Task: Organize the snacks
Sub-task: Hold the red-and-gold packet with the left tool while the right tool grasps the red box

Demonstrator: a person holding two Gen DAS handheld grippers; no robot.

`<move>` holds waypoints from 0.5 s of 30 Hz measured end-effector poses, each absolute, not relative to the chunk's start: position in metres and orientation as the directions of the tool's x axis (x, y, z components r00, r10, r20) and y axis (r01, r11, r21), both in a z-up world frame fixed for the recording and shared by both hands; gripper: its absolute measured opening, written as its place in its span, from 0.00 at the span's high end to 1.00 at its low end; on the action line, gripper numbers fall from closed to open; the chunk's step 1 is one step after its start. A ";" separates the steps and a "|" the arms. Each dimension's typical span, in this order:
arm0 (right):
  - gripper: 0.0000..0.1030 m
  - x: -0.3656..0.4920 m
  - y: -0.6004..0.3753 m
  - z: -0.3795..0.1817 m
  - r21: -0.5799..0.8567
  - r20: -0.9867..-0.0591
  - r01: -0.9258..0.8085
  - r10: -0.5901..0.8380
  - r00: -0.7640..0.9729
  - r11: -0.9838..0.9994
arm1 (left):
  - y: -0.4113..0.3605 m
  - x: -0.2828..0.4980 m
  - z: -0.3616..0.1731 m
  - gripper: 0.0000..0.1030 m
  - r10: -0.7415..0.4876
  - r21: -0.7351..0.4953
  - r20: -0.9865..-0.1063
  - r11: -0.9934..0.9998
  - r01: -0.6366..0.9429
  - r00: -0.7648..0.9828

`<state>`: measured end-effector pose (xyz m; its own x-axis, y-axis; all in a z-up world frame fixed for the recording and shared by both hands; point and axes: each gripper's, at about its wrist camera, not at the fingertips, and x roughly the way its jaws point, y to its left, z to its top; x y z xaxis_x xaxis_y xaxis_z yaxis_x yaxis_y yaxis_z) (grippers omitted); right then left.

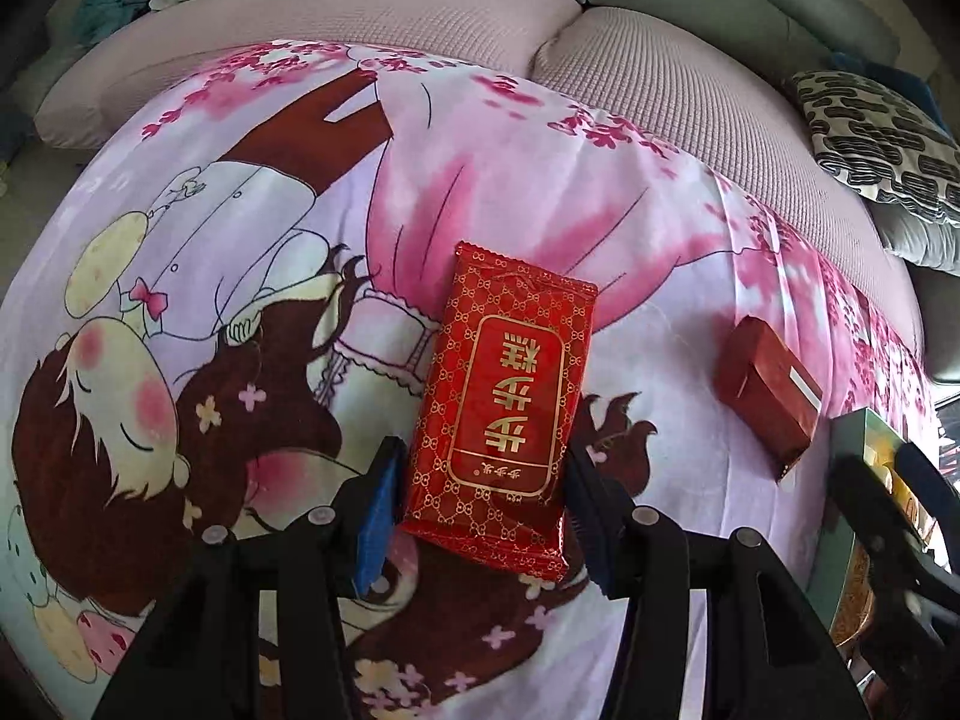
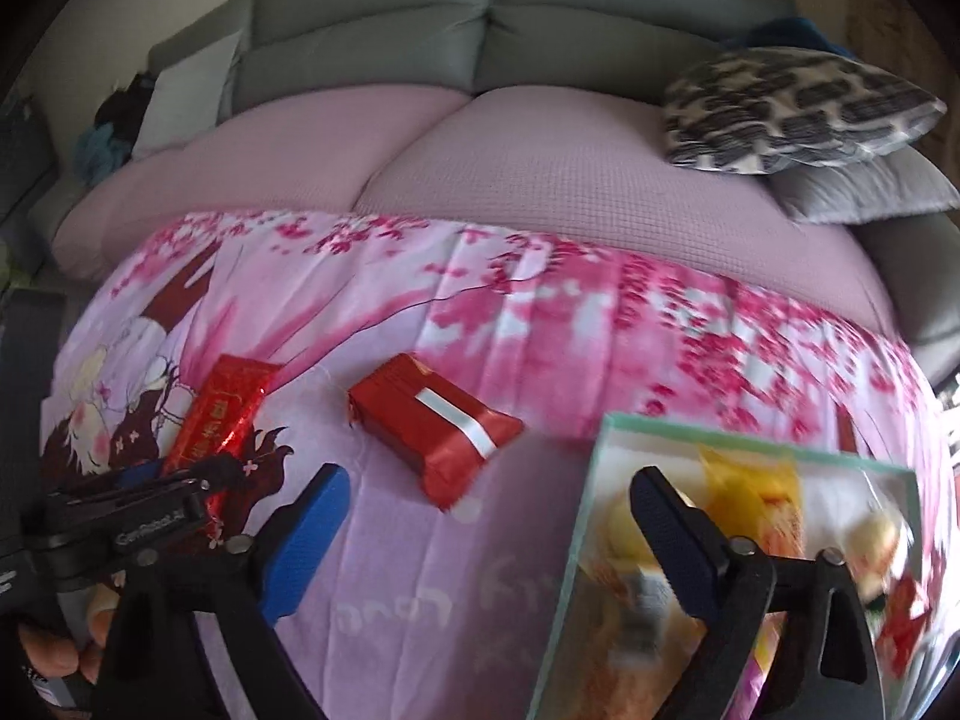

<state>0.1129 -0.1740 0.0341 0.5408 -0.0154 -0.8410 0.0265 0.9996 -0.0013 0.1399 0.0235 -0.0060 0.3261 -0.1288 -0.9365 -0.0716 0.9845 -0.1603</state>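
two handheld grippers are seen over a cartoon-printed blanket (image 1: 252,312) as a snack sort is carried out on a sofa. nearest the lens, the left gripper (image 1: 480,516) is closed on the lower end of a red patterned snack packet (image 1: 510,402), its blue pads (image 1: 377,516) pressed to both sides; whether the packet is lifted or lies on the blanket cannot be told. the right gripper (image 2: 489,534) is held wide and empty, one finger over the blanket, the other over a glass-walled box (image 2: 591,516) in which yellow and red wrapped items are already gathered, though these are blurred. just beyond, a red foil-wrapped snack with a white strip (image 2: 435,426) is left lying apart from both grippers, between packet and box. the sort is judged partly done: some snacks are boxed, one is in hand, one is not yet collected. farther back, pink seat cushions (image 2: 510,162), a black-and-white patterned pillow (image 2: 792,108) and grey backrests (image 2: 372,54) are shown.
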 end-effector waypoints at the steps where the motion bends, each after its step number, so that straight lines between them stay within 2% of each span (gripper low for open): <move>1: 0.11 0.120 -0.171 0.031 0.001 -0.849 0.003 -0.001 0.528 1.000 | 0.025 0.140 -0.006 0.48 -0.131 -0.162 -0.937 0.984 -0.070 0.325; 8: 0.22 0.158 -0.141 0.002 -0.082 -0.901 -0.132 -0.016 0.434 0.988 | 0.026 0.146 -0.008 0.48 -0.132 -0.163 -0.937 0.984 -0.073 0.322; 15: 0.23 0.178 -0.133 -0.013 -0.135 -0.915 -0.177 -0.054 0.401 0.975 | 0.020 0.154 -0.011 0.47 -0.113 -0.140 -0.937 0.988 -0.061 0.332</move>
<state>0.1781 -0.1334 -0.0129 0.4006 -0.0540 -0.9146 -0.1769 0.9749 -0.1350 0.1539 0.0199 -0.0106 0.3316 -0.1125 -0.9367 -0.0607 0.9883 -0.1402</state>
